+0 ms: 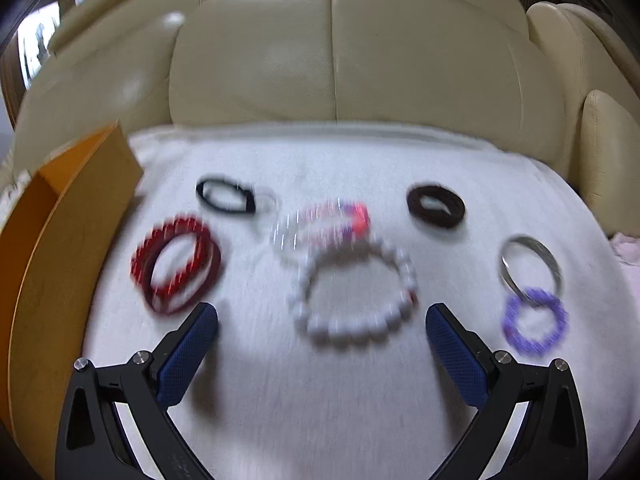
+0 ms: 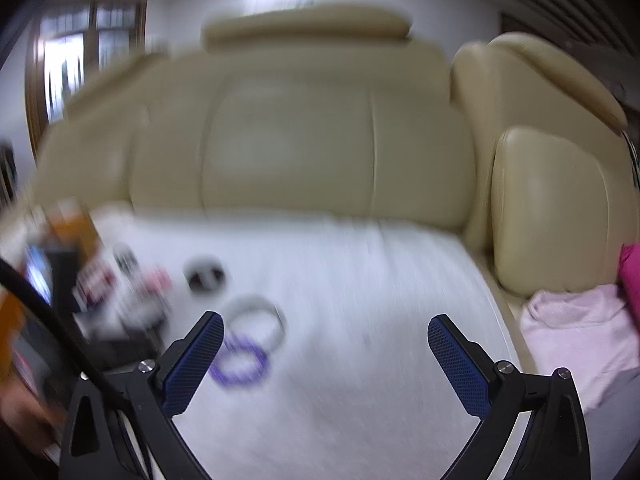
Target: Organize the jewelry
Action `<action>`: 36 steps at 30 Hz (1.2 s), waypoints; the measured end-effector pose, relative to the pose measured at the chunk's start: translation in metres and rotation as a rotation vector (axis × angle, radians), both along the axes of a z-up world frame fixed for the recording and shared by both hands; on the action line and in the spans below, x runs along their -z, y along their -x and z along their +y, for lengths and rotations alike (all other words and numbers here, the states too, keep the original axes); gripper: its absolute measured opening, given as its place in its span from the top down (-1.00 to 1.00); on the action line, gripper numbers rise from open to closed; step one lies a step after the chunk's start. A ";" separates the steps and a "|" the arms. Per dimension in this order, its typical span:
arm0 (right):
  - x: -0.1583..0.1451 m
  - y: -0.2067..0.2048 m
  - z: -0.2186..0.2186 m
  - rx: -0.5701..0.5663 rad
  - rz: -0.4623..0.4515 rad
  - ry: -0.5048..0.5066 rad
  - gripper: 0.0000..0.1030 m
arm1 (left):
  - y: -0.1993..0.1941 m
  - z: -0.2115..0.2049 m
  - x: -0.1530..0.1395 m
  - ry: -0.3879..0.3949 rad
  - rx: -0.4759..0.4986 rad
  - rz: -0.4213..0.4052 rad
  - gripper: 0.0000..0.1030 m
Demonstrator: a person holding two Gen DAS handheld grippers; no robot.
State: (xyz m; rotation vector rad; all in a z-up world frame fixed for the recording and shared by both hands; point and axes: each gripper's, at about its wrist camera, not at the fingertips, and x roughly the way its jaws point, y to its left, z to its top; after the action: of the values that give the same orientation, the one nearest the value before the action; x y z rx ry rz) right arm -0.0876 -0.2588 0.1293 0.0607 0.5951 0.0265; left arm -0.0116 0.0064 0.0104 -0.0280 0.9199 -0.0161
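Note:
Several bracelets and hair ties lie on a white towel (image 1: 320,400). In the left wrist view my left gripper (image 1: 322,320) is open, hovering just short of a white bead bracelet (image 1: 354,294). Red bangles (image 1: 176,266) lie to its left, a black hair tie (image 1: 226,196) and a pink-and-clear bracelet (image 1: 320,224) behind, a dark brown scrunchie (image 1: 436,206), a silver bangle (image 1: 530,266) and a purple bracelet (image 1: 536,326) to the right. My right gripper (image 2: 326,330) is open and empty over bare towel, with the purple bracelet (image 2: 240,364) and silver bangle (image 2: 256,320) by its left finger. Both views are blurred.
An orange box (image 1: 60,248) stands open at the towel's left edge. A cream leather sofa back (image 1: 332,60) rises behind. A pale pink cloth (image 2: 580,332) and something magenta (image 2: 630,276) lie at the right. The left gripper's body (image 2: 60,300) shows at the right wrist view's left.

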 end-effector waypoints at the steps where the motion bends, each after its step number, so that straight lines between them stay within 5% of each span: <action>1: -0.002 0.003 0.002 0.006 -0.023 -0.046 -1.00 | 0.004 0.005 -0.005 -0.001 -0.009 0.032 -1.00; 4: 0.000 -0.013 0.004 -0.025 0.051 -0.124 -1.00 | 0.024 0.019 -0.032 -0.132 -0.069 -0.091 -1.00; 7: 0.005 -0.024 0.014 -0.013 0.158 -0.170 -1.00 | 0.042 0.031 -0.059 -0.149 -0.079 -0.173 -1.00; 13: 0.012 -0.012 0.061 -0.110 0.254 -0.017 -1.00 | 0.085 0.039 -0.090 -0.158 -0.088 -0.220 -1.00; 23: -0.025 0.053 0.074 -0.037 0.102 0.003 -1.00 | 0.130 0.044 -0.103 -0.175 -0.091 -0.265 -1.00; 29: -0.040 0.081 0.065 0.074 -0.161 -0.082 -1.00 | 0.127 0.047 -0.096 -0.165 -0.091 -0.265 -1.00; 36: -0.021 0.041 0.066 -0.071 0.046 -0.122 -1.00 | 0.114 0.049 -0.089 -0.154 -0.102 -0.244 -1.00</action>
State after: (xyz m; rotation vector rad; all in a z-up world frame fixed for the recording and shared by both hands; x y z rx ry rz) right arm -0.1283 -0.1931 0.1501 0.1590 0.6411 0.1303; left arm -0.1260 0.0557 0.0989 0.0690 0.6725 0.1436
